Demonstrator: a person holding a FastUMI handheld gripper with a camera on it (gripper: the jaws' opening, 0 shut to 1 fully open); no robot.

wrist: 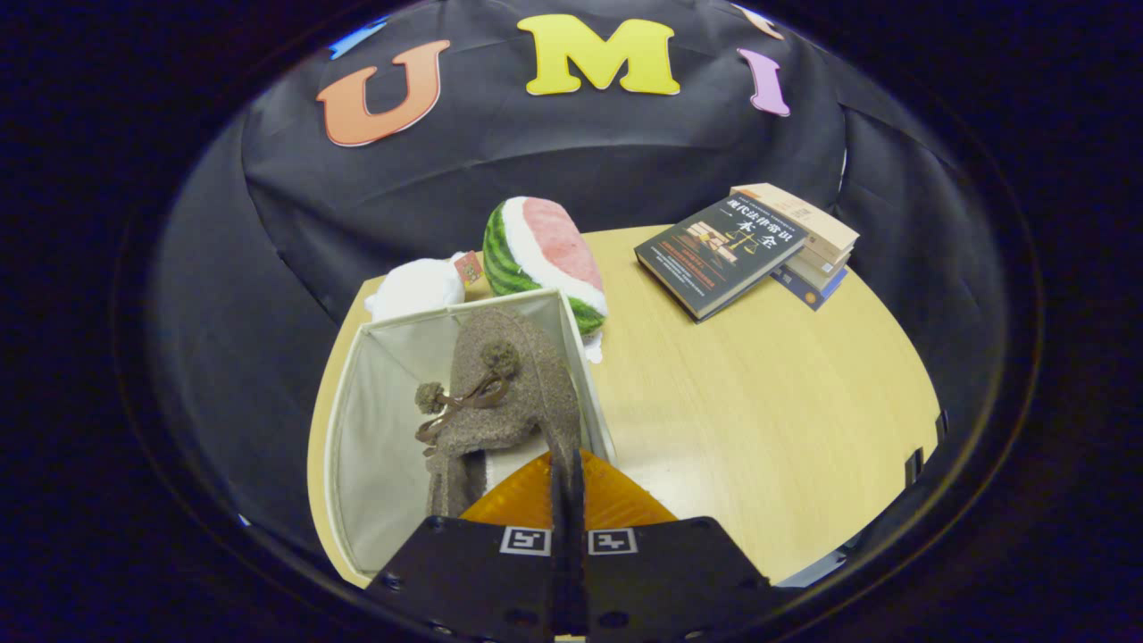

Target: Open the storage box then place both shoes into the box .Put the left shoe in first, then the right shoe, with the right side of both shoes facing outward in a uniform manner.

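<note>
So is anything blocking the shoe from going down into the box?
Nothing visible does. The jaws of the gripper are closed on the back edge of the brown shoe, which hangs over the open white box. The box floor under it looks bare.

A pale wooden table (759, 420) with a rounded edge carries everything. On its near left part stands an open white box (357, 429), with a white plush (415, 288) and a watermelon plush (545, 254) just behind it, the melon touching the box's far corner. Well apart, at the far right, lies a stack of books (808, 246) with a dark book (719, 253) leaning across its front.
</note>
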